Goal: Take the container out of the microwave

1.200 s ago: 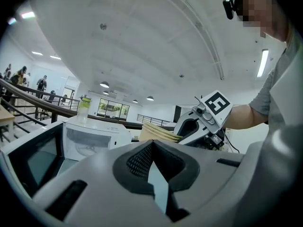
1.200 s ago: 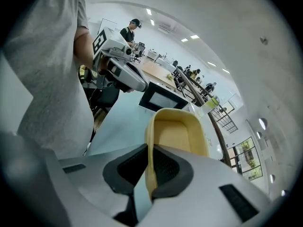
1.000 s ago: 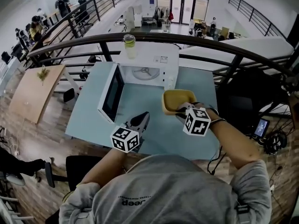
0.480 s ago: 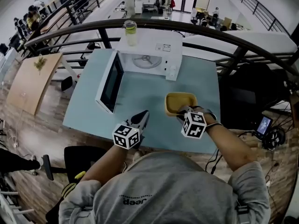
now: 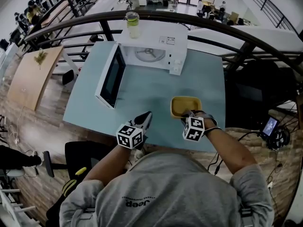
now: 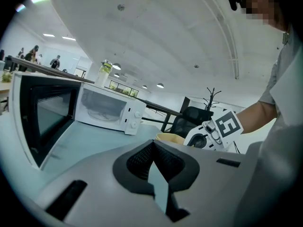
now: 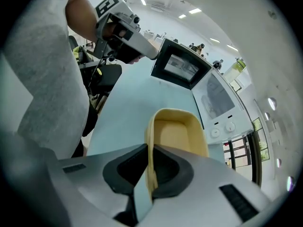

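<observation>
The yellow container [image 5: 185, 105] is out of the white microwave [image 5: 152, 50] and low over the table's front right. My right gripper [image 5: 187, 115] is shut on its near rim, and that rim [image 7: 150, 141] runs between the jaws in the right gripper view. Whether the container rests on the table I cannot tell. My left gripper [image 5: 146, 117] hovers left of it near the front edge, jaws together and nothing in them. The microwave's door [image 5: 112, 77] stands wide open to the left, with only the glass turntable [image 5: 150, 54] inside.
A jar [image 5: 133, 23] with greenish contents stands on top of the microwave. The pale blue table [image 5: 142, 96] ends close in front of me. A dark railing [image 5: 208, 25] curves behind it, and a black chair [image 5: 80, 156] stands at the front left.
Both grippers have come down and nearer to me. The right one has carried the yellow container away from the microwave, lower over the table's front right.
</observation>
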Tool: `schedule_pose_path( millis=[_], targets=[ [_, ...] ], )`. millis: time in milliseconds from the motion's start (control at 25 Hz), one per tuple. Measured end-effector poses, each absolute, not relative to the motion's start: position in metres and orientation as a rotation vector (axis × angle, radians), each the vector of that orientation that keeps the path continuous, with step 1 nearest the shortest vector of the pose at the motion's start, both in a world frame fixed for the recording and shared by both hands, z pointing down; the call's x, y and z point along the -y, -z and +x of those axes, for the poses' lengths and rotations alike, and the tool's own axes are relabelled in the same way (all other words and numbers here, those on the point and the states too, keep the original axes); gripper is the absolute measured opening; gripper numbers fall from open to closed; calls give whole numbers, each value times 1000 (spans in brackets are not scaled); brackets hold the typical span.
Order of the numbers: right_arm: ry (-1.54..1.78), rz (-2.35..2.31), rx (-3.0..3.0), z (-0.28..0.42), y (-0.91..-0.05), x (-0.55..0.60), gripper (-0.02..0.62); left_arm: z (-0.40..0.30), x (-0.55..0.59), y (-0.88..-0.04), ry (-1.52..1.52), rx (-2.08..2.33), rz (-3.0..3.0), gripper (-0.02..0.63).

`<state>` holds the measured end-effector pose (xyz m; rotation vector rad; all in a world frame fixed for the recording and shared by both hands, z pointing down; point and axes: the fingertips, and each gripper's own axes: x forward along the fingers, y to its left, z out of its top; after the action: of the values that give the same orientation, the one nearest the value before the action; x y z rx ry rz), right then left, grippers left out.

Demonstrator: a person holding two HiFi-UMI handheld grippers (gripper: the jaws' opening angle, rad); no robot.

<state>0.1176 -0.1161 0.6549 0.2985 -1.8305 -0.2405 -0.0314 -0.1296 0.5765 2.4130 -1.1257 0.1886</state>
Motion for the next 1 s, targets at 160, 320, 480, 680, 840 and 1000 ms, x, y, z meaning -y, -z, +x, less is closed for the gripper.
schedule_pose_path(
  millis=[160,320,480,680,840,1000],
  targets=[
    [225,303,1819,120,-672,111,38,-36,125,-589,-208,1127,2379,8],
    [200,314,1814,122,-689,107,38,-40,120,-599,-237,1122,2360,8],
    [186,314,1800,124,-706,103,38,-43,114,-605,-266,1113,2348,8],
    [182,313,1784,125,-727,98,38,-45,107,-612,-297,1100,2338,8],
    [178,323,1780,125,-734,96,38,-47,104,-614,-311,1094,2330,8],
    [190,329,1775,124,-742,96,38,-47,102,-618,-328,1086,2326,8]
  ],
)
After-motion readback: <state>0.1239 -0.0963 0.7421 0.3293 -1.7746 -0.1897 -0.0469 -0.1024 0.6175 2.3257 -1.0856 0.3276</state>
